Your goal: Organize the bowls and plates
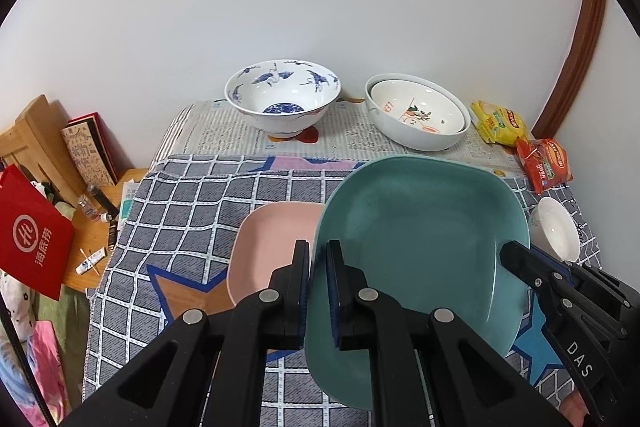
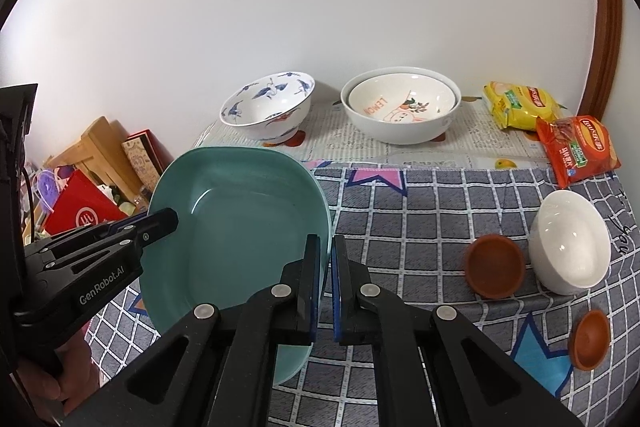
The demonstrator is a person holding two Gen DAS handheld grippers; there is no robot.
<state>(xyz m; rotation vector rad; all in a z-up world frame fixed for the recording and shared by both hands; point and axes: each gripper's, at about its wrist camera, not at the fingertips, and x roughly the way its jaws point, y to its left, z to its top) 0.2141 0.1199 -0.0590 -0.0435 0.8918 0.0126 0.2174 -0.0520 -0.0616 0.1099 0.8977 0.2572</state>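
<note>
I'm gripping the teal plate (image 1: 420,251) on both sides: left gripper (image 1: 318,291) is pinching its left rim, right gripper (image 2: 326,287) is pinching its right rim, both clenched on it. It's sitting tilted above the checked cloth (image 2: 420,211), overlapping the pink plate (image 1: 268,247). White bowl (image 2: 570,251) is lying nearby, right.
</note>
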